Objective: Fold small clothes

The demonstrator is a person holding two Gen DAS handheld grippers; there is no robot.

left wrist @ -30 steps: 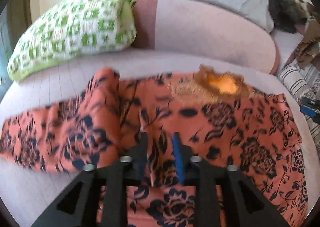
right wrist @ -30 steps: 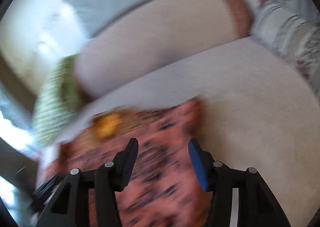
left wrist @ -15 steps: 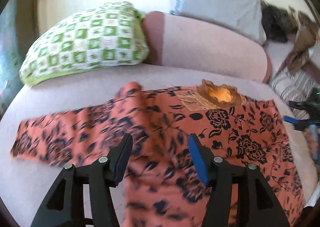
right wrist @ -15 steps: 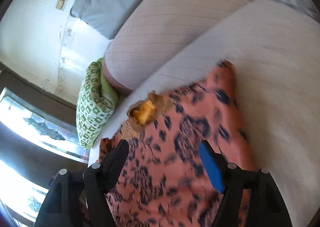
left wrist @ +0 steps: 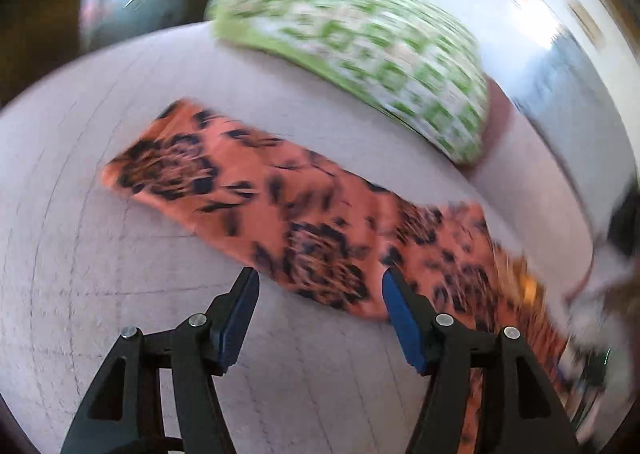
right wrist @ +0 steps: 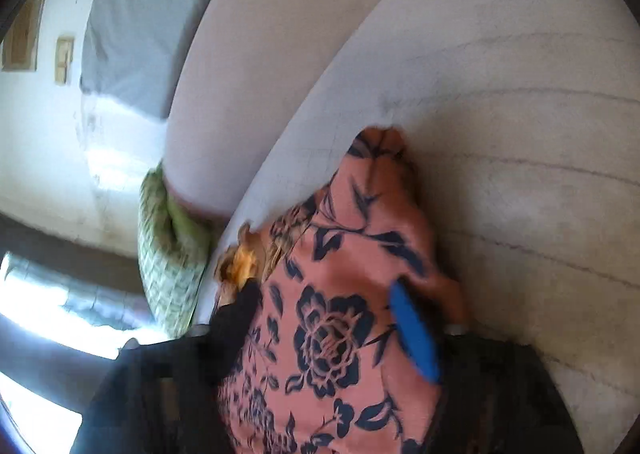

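An orange garment with black flowers (left wrist: 304, 221) lies spread on the pale bed cover (left wrist: 100, 274). Its sleeve stretches up and to the left in the blurred left wrist view. My left gripper (left wrist: 320, 278) hovers at the sleeve's near edge. Its jaws are opening and nothing is pressed between the blue pads (left wrist: 236, 330). In the right wrist view the garment's other side (right wrist: 360, 213) runs under my right gripper (right wrist: 322, 290). That gripper sits low over the cloth. Its jaws are closing with flowered fabric lying between the fingers; I see no pad pressing on it.
A green-and-white checked pillow (left wrist: 360, 45) lies beyond the sleeve, seen again as the pillow (right wrist: 168, 262) at left. A pale pink bolster (right wrist: 260, 73) and a grey pillow (right wrist: 152, 13) line the back. Bare bed cover (right wrist: 520, 133) extends right of the garment.
My left gripper let go of the cloth fold, widened, and swung left to the sleeve while rolling. My right gripper rolled and sank onto the garment's right side.
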